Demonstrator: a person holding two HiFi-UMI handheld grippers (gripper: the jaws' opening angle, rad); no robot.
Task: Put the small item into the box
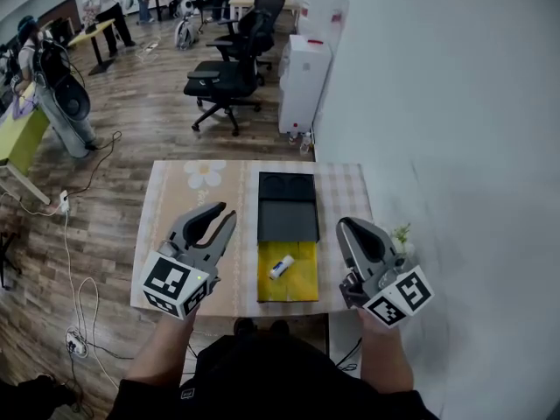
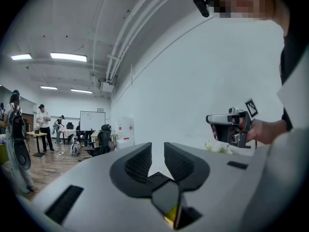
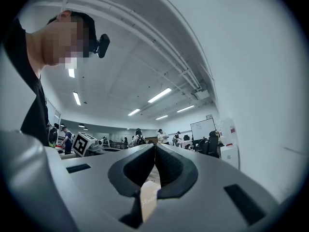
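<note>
Checkered tabletop [image 1: 350, 186] carries a box [image 1: 304, 285] whose yellow half holds the small white item [image 1: 281, 267]. It lies between the left gripper [image 1: 225, 212], slightly parted and empty, and the right gripper [image 1: 346, 224], closed and empty.

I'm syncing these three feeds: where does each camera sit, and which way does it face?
Head view: on the person's head, facing steeply down at the table, box and small item; forearms, left hand-held gripper and right hand-held gripper show.
Left gripper view: on the left hand-held gripper, along its parted, empty jaws toward the white wall; the right hand shows.
Right gripper view: on the right hand-held gripper, along its shut jaws toward distant people; the torso shows.
Shared: each gripper view catches the other gripper.
</note>
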